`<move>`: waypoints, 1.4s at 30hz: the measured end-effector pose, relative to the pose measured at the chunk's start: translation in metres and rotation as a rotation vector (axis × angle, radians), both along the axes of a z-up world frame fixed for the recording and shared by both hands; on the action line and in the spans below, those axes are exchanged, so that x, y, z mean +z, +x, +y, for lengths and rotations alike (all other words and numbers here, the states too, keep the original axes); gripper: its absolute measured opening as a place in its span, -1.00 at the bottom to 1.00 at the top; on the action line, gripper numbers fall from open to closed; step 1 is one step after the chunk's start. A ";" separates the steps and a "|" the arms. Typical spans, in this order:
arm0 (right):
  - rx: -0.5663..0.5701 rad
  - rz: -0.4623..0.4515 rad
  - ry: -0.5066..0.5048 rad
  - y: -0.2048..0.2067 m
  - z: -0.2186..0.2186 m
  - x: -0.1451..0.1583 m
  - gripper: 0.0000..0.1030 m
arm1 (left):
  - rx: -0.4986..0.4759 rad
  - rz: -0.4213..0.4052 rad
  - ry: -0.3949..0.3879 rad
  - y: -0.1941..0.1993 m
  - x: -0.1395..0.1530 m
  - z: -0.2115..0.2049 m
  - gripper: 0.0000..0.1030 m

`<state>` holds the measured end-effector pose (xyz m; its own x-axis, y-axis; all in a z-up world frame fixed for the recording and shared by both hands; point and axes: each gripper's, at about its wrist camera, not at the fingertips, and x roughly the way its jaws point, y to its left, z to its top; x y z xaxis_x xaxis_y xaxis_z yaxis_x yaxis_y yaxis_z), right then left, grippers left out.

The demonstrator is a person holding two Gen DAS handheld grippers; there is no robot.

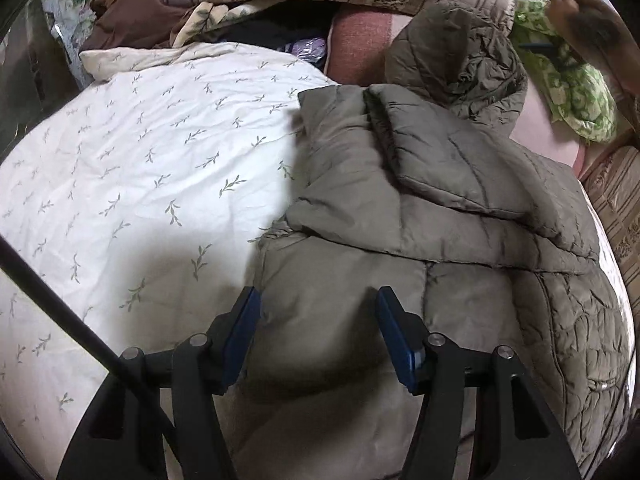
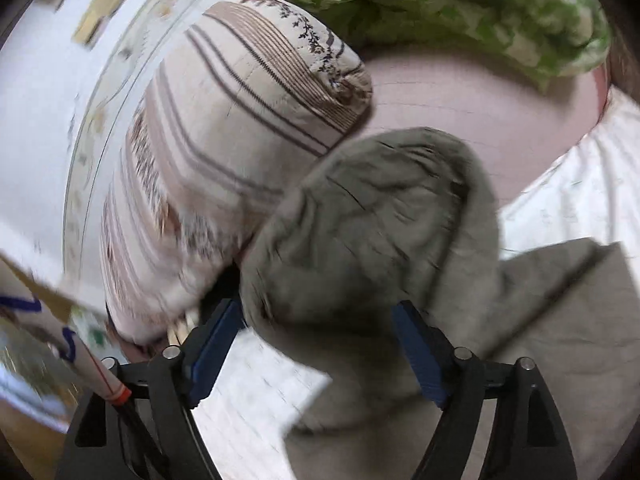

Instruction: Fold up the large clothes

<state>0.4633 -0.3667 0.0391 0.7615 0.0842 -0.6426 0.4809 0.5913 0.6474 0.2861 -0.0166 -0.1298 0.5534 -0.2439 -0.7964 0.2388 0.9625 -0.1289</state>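
Puffer jacket point(image 1: 420, 208) lies on the bed, half on the leaf-print duvet point(image 1: 140, 152). One sleeve point(image 1: 436, 152) is folded across its chest. The hood point(image 2: 372, 208) is bunched against the striped pillow point(image 2: 240, 120), past the collar.

Left tongs point(image 1: 318, 336) stand half open above the jacket's hem, nothing pinched. Right tongs point(image 2: 320, 344) are wide, the hood visible between the pads but not clamped; the view is blurred.

Risks: the puffy fill springs back, so the sleeve fold may pop open. A shallow pinch on slick shell slips out. Dragging the hem could pull the duvet along.
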 end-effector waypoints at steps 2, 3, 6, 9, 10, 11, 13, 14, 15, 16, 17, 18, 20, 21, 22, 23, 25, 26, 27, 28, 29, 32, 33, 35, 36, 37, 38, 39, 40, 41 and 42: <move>-0.040 0.000 0.007 0.017 -0.002 -0.002 0.64 | 0.002 0.012 -0.016 0.003 -0.003 0.001 0.18; -0.053 0.004 0.008 0.026 -0.002 -0.004 0.64 | 0.002 0.018 -0.022 0.004 -0.004 0.002 0.19; -0.058 0.018 -0.005 0.053 -0.004 -0.010 0.64 | 0.003 0.023 -0.038 0.004 -0.006 0.004 0.21; -0.068 0.027 -0.005 0.066 -0.010 -0.015 0.64 | 0.007 0.030 -0.045 0.005 -0.008 0.006 0.23; -0.068 0.049 -0.015 0.071 -0.012 -0.018 0.64 | 0.007 0.032 -0.046 0.005 -0.008 0.006 0.23; -0.064 0.072 -0.024 0.073 -0.013 -0.020 0.43 | 0.007 0.034 -0.044 0.005 -0.009 0.006 0.23; -0.029 0.101 -0.025 0.072 -0.016 -0.025 -0.46 | 0.007 0.035 -0.040 0.006 -0.009 0.005 0.23; -0.008 0.107 -0.027 0.070 -0.015 -0.027 -0.74 | 0.007 0.035 -0.038 0.006 -0.008 0.005 0.23; 0.005 0.115 -0.065 0.063 -0.011 -0.024 -0.75 | 0.007 0.035 -0.037 0.006 -0.008 0.005 0.23; 0.014 0.118 -0.096 0.056 -0.008 -0.022 -0.79 | 0.007 0.036 -0.038 0.005 -0.007 0.005 0.23; 0.033 0.116 -0.119 0.047 -0.003 -0.018 -0.81 | 0.008 0.037 -0.038 0.005 -0.007 0.005 0.23; 0.050 0.113 -0.123 0.038 0.000 -0.017 -0.82 | 0.007 0.039 -0.038 0.004 -0.005 0.006 0.23; 0.091 0.105 -0.149 0.011 0.011 -0.009 -0.84 | 0.008 0.040 -0.044 0.003 -0.003 0.007 0.23; 0.109 0.104 -0.168 -0.003 0.017 -0.004 -0.84 | 0.007 0.041 -0.049 0.002 -0.002 0.007 0.23; 0.126 0.104 -0.182 -0.017 0.021 -0.001 -0.85 | 0.008 0.043 -0.058 0.002 0.000 0.009 0.23; 0.146 0.102 -0.194 -0.036 0.027 0.003 -0.85 | 0.010 0.044 -0.071 0.002 0.002 0.011 0.23; 0.187 0.101 -0.213 -0.071 0.037 0.008 -0.86 | 0.015 0.049 -0.097 0.002 0.005 0.017 0.23; 0.208 0.104 -0.222 -0.087 0.045 0.011 -0.86 | 0.016 0.053 -0.109 0.002 0.006 0.019 0.23; 0.228 0.106 -0.230 -0.106 0.053 0.013 -0.86 | 0.019 0.056 -0.122 0.002 0.007 0.022 0.23; 0.242 0.110 -0.230 -0.124 0.058 0.013 -0.86 | 0.026 0.055 -0.126 0.001 0.008 0.024 0.23; 0.259 0.117 -0.223 -0.143 0.064 0.012 -0.87 | 0.033 0.050 -0.122 0.000 0.009 0.025 0.23; 0.277 0.134 -0.195 -0.187 0.078 -0.004 -0.87 | 0.054 0.034 -0.097 -0.001 0.010 0.028 0.23; 0.279 0.142 -0.177 -0.204 0.082 -0.012 -0.87 | 0.059 0.033 -0.093 -0.002 0.009 0.029 0.23; 0.285 0.162 -0.140 -0.228 0.089 -0.033 -0.87 | 0.071 0.039 -0.098 -0.003 0.008 0.032 0.23; 0.285 0.179 -0.119 -0.241 0.093 -0.050 -0.87 | 0.073 0.042 -0.102 -0.002 0.008 0.035 0.23; 0.286 0.196 -0.106 -0.246 0.095 -0.062 -0.87 | 0.075 0.044 -0.106 -0.002 0.008 0.036 0.23; 0.287 0.216 -0.085 -0.248 0.095 -0.078 -0.87 | 0.075 0.044 -0.106 -0.003 0.008 0.036 0.23; 0.271 0.241 -0.056 -0.250 0.094 -0.099 -0.87 | 0.075 0.043 -0.102 -0.003 0.008 0.036 0.23; 0.259 0.256 -0.047 -0.249 0.092 -0.111 -0.87 | 0.073 0.041 -0.099 -0.004 0.009 0.035 0.23; 0.248 0.271 -0.047 -0.246 0.090 -0.126 -0.87 | 0.070 0.040 -0.099 -0.004 0.010 0.034 0.23; 0.240 0.282 -0.050 -0.241 0.088 -0.136 -0.87 | 0.065 0.039 -0.103 -0.004 0.010 0.032 0.23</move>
